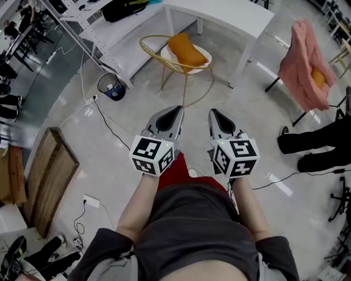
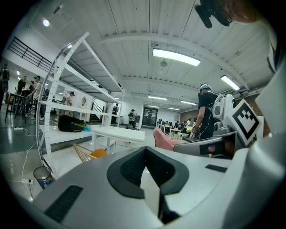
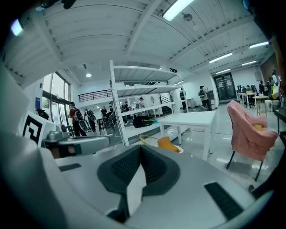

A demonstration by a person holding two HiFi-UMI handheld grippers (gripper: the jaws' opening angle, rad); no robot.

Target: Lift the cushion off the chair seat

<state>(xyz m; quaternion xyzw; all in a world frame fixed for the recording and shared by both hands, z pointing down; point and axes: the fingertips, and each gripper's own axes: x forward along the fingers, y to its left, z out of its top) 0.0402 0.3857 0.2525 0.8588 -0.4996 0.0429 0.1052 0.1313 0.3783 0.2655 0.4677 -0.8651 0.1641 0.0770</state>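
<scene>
Surroundings, head view: white desk [image 1: 230, 16] at 12–1 o'clock, directly behind the gold wire chair [image 1: 149, 48]. White shelf rack [image 1: 104, 41] at 11, with a black bag [image 1: 123, 8] on it. Dark waste bin [image 1: 111, 86] at 10 o'clock from the chair's base, on the floor beside the rack leg. Thin cables [image 1: 112, 127] run across the floor from the bin area towards the person. Wooden board [image 1: 50, 178] lies flat at 8–9, with a white power strip [image 1: 91, 201] near it. A second chair draped in pink cloth [image 1: 304, 66] stands at 2. A bystander's black-trousered legs [image 1: 312, 149] are at 3.

Path: only bare floor lies between the tools and the wire chair. The desk leg stands just right of the chair.

Left hand-held gripper [image 1: 177, 111] has its jaws closed and nothing in them. Right hand-held gripper [image 1: 213, 113] is also closed and empty. They are side by side and apart, both aimed roughly level towards 12.

Orange cushion [image 1: 186, 49] sits on the round white seat of the wire chair, tilted against the backrest. It is at 12 o'clock from both tools, well apart from them and untouched. In the left gripper view the cushion [image 2: 98, 153] shows at about 10 of the jaw tips. In the right gripper view it [image 3: 169, 144] is at about 1–2.
</scene>
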